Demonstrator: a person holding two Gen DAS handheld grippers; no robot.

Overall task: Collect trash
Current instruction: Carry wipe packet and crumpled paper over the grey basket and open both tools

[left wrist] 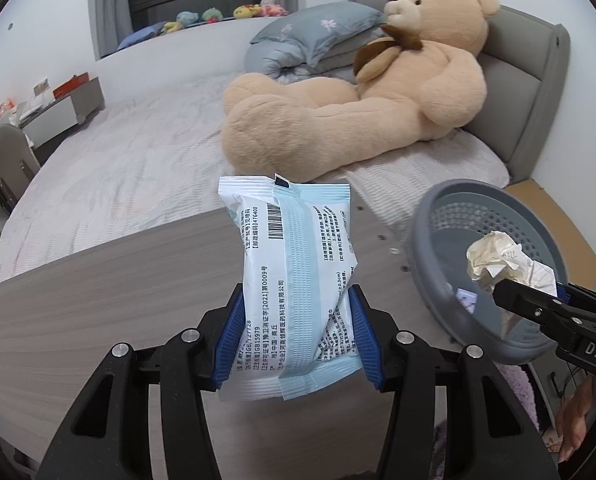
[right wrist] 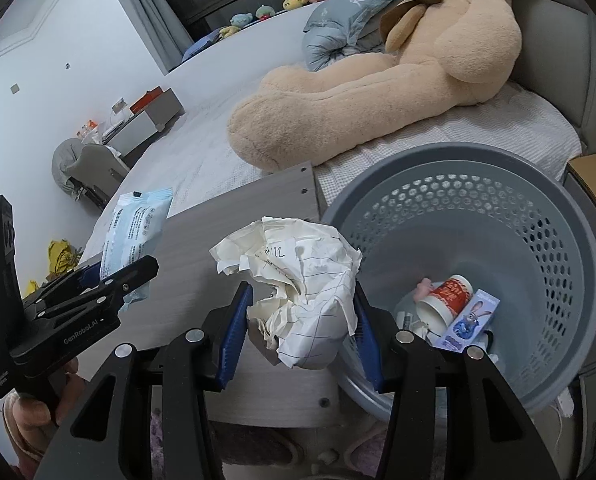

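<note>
Crumpled paper ball [right wrist: 303, 292] sits center of the right wrist view, pinched between my right gripper [right wrist: 302, 322] fingers, hanging just at the near-left rim of the grey perforated trash basket [right wrist: 545, 216]. In the left wrist view that same paper shows at right of frame, over the basket's opening. 2nd item: the blue-white wipes packet [left wrist: 298, 280], center frame in the left view, clamped upright by my left gripper [left wrist: 296, 336] fingers above the wood-grain table [left wrist: 118, 300]. Basket already holds a red-white paper cup [right wrist: 445, 298] and a small cartoon box [right wrist: 471, 318] at its bottom. Teddy bear [left wrist: 377, 92] on the bed [left wrist: 118, 160] fills the upper part of both frames, not my concern.

Step, as I read it: both pieces lifted, drop-off pending. Next I'd push the right gripper a bit further over the opening, spread fingers, let the paper fall, then bring the left w/ the packet across to the basket.
</note>
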